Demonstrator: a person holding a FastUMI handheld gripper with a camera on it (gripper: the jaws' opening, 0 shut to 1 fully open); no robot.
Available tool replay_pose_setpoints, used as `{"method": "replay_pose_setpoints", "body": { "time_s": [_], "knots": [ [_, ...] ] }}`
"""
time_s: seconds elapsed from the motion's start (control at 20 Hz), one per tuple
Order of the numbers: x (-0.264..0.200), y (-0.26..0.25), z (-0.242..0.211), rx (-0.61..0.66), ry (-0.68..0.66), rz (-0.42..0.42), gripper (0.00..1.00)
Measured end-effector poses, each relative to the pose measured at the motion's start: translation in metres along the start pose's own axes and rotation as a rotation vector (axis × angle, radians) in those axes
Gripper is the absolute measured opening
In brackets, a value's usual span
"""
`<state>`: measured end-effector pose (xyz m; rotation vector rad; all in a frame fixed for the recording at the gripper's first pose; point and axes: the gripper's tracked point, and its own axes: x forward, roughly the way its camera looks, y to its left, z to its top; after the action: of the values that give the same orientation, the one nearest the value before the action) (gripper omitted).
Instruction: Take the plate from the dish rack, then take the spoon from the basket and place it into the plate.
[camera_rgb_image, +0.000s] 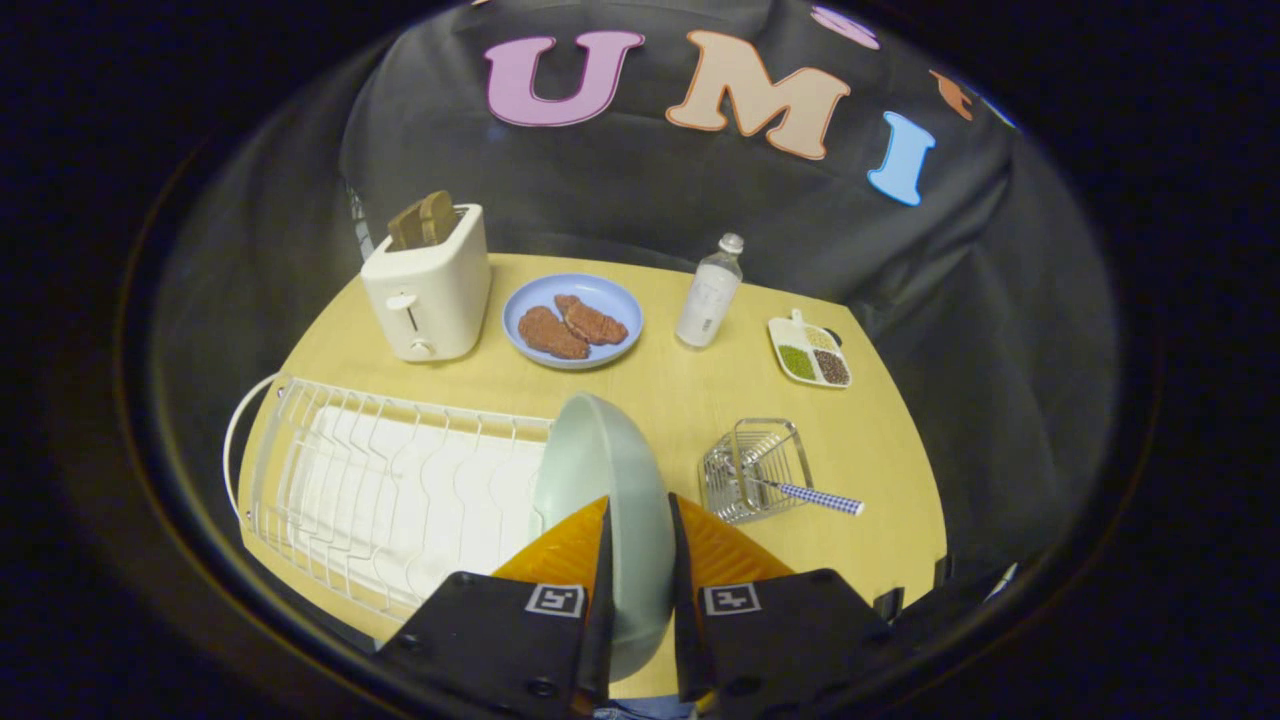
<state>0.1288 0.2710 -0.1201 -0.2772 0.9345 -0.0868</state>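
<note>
A pale green plate (610, 480) stands on edge between my two fingers, and my gripper (640, 525) is shut on its rim. The plate hangs over the right end of the white wire dish rack (380, 480), above the wooden table (660, 400). To the right of my fingers stands a small wire basket (755, 468). A spoon with a blue-and-white checked handle (815, 497) leans out of it toward the right.
Beyond the rack stand a white toaster (428, 285) with bread slices, a blue plate (572, 320) with two brown pieces of food, a clear bottle (710, 295), and a small divided dish (810, 352) of seeds. Bare tabletop lies ahead of the plate.
</note>
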Motion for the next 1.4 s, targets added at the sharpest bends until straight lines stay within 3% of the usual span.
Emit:
{"method": "replay_pose_setpoints", "body": {
  "time_s": [0.2,0.35,0.55,0.7,0.9,1.05,1.4],
  "knots": [
    [-0.003,0.008,0.005,0.019,-0.001,0.048,0.29],
    [-0.005,0.005,0.005,0.020,0.011,0.034,0.29],
    [-0.015,-0.010,0.025,0.007,-0.013,-0.063,0.29],
    [-0.037,-0.014,0.046,-0.048,-0.073,-0.083,0.24],
    [-0.054,-0.011,0.043,-0.019,-0.076,0.020,0.24],
    [-0.071,-0.015,0.046,0.054,-0.113,0.167,0.24],
    [-0.095,-0.104,0.003,0.318,-0.121,0.336,0.24]
  ]
}}
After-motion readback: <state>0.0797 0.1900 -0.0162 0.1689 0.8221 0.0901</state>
